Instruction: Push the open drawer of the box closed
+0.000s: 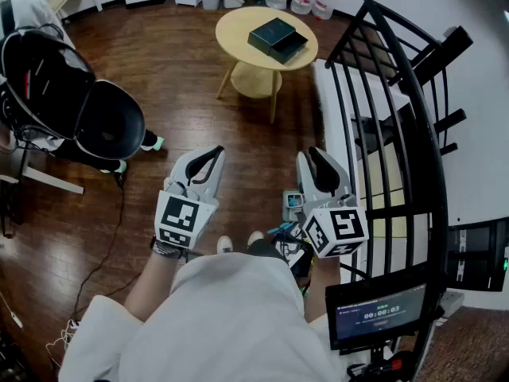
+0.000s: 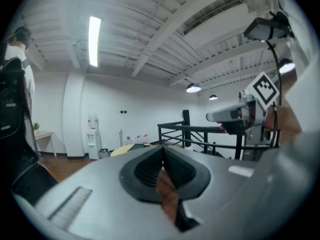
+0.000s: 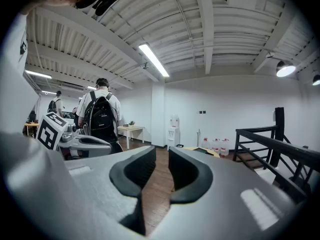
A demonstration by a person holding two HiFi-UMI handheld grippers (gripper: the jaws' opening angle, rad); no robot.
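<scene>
We see a dark, flat rectangular box (image 1: 273,35) with its drawer (image 1: 291,49) slid partly out. It lies on a small round pale-wood counter (image 1: 238,24) standing on the brown wooden floor (image 1: 175,78), well apart from both grippers. Nearer us, the left gripper (image 1: 211,156) has its jaws closed together on nothing. The right gripper (image 1: 316,157) has its jaws partly open, with nothing between them. A black metal railing (image 1: 398,94) curves along the right.

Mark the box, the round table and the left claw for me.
box (image 1: 270,32): head view, top of its dark lid.
table (image 1: 237,38): head view, bare yellow top left of the box.
left claw (image 1: 215,153): head view, tips of its shut jaws.
</scene>
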